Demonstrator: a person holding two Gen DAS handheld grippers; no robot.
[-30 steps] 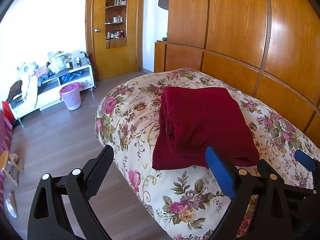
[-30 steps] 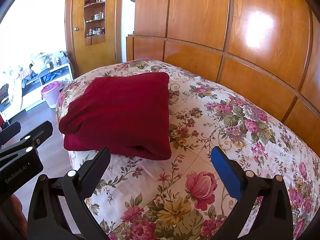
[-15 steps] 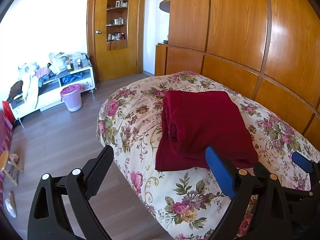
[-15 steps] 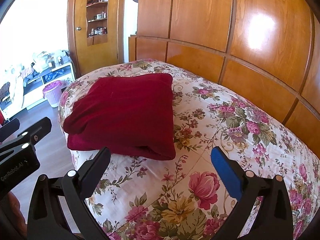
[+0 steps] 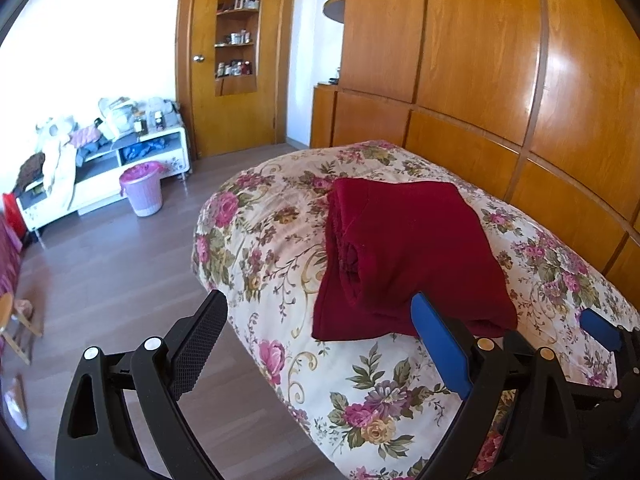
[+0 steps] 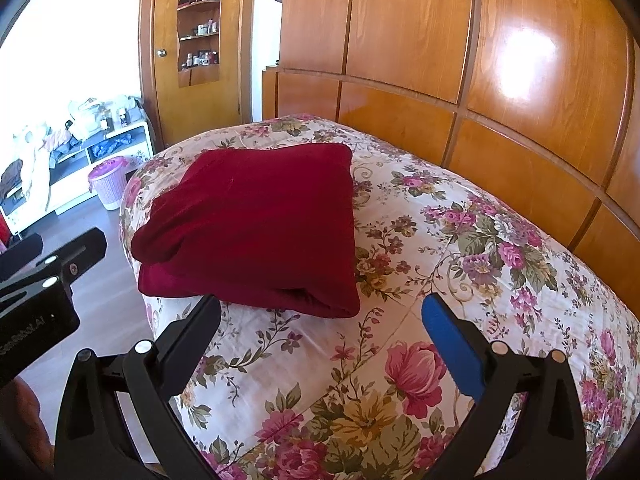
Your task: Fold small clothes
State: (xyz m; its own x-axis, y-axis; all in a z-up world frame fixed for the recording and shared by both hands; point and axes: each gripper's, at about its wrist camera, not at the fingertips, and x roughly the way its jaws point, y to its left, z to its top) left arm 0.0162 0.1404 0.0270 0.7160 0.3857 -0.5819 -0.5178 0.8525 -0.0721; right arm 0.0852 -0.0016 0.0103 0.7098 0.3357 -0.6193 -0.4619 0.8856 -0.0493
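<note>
A dark red garment lies folded into a thick square on the floral bedspread. It also shows in the right wrist view, near the bed's far left corner. My left gripper is open and empty, held back from the garment's near edge, above the bed's side. My right gripper is open and empty, just short of the garment's near edge. The left gripper's body shows at the left of the right wrist view.
Wooden wardrobe panels run behind the bed. A wooden door with a shelf niche stands at the back. A pink waste bin and a low white cabinet piled with clothes stand on the wooden floor at left.
Both grippers have drawn back and risen a little from the folded garment. Both stay open; the garment has not moved.
</note>
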